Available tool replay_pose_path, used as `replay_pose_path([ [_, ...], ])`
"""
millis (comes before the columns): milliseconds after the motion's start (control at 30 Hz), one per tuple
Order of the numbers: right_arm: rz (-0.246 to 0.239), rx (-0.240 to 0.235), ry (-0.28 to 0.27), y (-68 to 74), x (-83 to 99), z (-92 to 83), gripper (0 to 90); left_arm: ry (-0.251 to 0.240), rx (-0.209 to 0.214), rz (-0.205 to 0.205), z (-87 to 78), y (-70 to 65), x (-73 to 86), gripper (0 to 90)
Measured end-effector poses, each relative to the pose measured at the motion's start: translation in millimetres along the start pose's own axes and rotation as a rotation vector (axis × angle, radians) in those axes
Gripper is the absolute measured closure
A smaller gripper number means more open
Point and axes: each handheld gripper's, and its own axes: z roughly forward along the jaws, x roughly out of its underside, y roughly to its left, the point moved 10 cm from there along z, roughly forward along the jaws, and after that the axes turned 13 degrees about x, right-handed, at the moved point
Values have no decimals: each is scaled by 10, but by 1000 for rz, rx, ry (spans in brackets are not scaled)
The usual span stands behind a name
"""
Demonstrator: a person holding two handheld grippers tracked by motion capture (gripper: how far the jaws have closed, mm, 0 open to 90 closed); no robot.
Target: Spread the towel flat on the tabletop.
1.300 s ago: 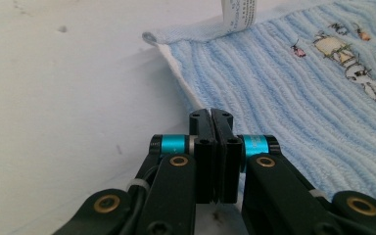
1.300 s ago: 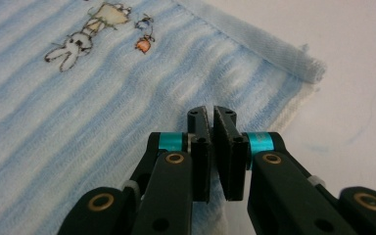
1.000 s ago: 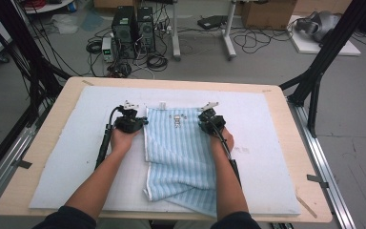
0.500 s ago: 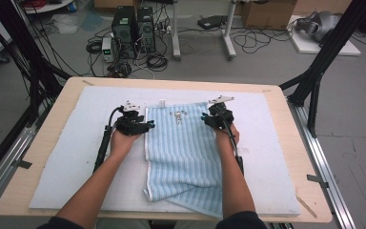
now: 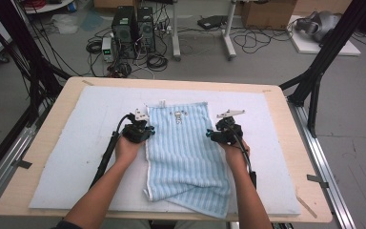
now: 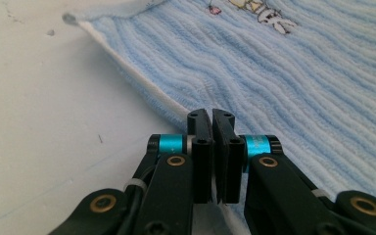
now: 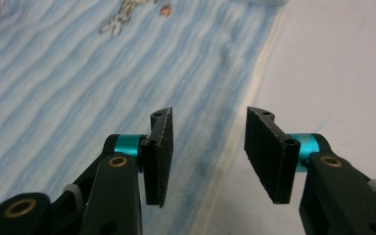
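A wooden surface covered by a white mat is set in a workshop with cables and computer towers on the floor behind. The fingers of the left gripper are seen pressed together, having just been closing; nothing can be made out between them, though they hang over the white hem at the left edge of the blue striped towel. The fingers of the right gripper are spread, having just been opening, and nothing is pinched; the towel's right hem runs below the gap. The towel lies in the middle of the mat, its far half flat with a small embroidered figure near the far hem, while the near end is folded over and rumpled at the near right corner. Judged from this, the far part has been smoothed; the near end is yet to be straightened, and any folding is not yet begun
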Motion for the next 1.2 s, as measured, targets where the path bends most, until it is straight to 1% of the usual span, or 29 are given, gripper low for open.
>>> replay_pose_path([
  [67,-5,-12,11,70,66,4,493,-7,-19,-6,25,80,-38,867],
  [100,-7,-19,11,109,95,-12,489,-2,-33,-6,40,131,-64,866],
  [133,-17,-28,31,147,127,-27,467,1,-58,-2,53,208,-100,866],
  [167,-30,-32,43,185,144,-60,468,-2,-74,-9,67,280,-124,867],
  [200,-46,-30,31,202,131,-93,469,-4,-70,-30,84,325,-135,867],
  [233,-45,-29,14,212,108,-127,471,-11,-70,-57,98,394,-162,866],
  [267,-29,-34,-16,219,64,-178,477,-12,-82,-57,108,441,-181,866],
  [300,-18,-37,-31,217,36,-205,485,-14,-83,-60,116,466,-193,866],
  [333,-15,-33,-36,210,23,-212,492,-36,-79,-73,131,485,-209,866],
  [367,-13,-29,-35,198,18,-206,499,-35,-72,-78,137,493,-201,864],
  [433,-2,-32,-20,198,25,-154,530,-52,-57,-95,144,477,-205,838],
  [467,-5,-31,-17,200,27,-127,532,-58,-45,-110,140,464,-209,766],
  [500,-6,-33,2,220,33,-73,533,-59,-33,-122,132,449,-212,672],
  [533,-14,-31,10,234,37,-21,533,-62,-24,-129,122,434,-217,637],
  [567,-15,-24,21,243,45,35,538,-62,-20,-128,111,426,-221,581],
  [633,-30,3,48,246,61,145,572,-76,-19,-136,71,410,-238,515],
  [667,-12,-2,40,251,38,156,644,-76,-11,-131,48,401,-240,511],
  [700,-20,6,38,243,17,177,715,-67,-13,-126,16,395,-231,503],
  [733,-56,30,36,243,-17,204,845,-65,-8,-126,8,388,-227,491],
  [767,-67,47,35,242,-31,218,851,-63,-1,-124,-18,379,-215,491],
  [800,-89,80,36,225,-64,254,859,-63,-2,-125,-35,376,-204,488],
  [833,-89,95,39,210,-84,278,862,-69,1,-130,-54,369,-187,487],
  [900,-85,137,34,152,-131,341,863,-58,3,-137,-85,350,-123,478],
  [1033,-32,214,21,-27,-190,454,863,-48,29,-150,-140,261,12,474],
  [1067,-5,240,18,-81,-201,474,863,-35,41,-148,-154,240,42,469],
  [1100,8,266,13,-129,-207,485,860,-20,54,-161,-155,207,65,462],
  [1133,34,257,6,-147,-204,502,850,-19,63,-158,-155,173,69,431],
  [1167,70,244,2,-158,-201,500,818,-25,83,-152,-162,128,70,424],
  [1200,91,227,-1,-155,-200,486,773,-26,103,-156,-159,77,73,440],
])
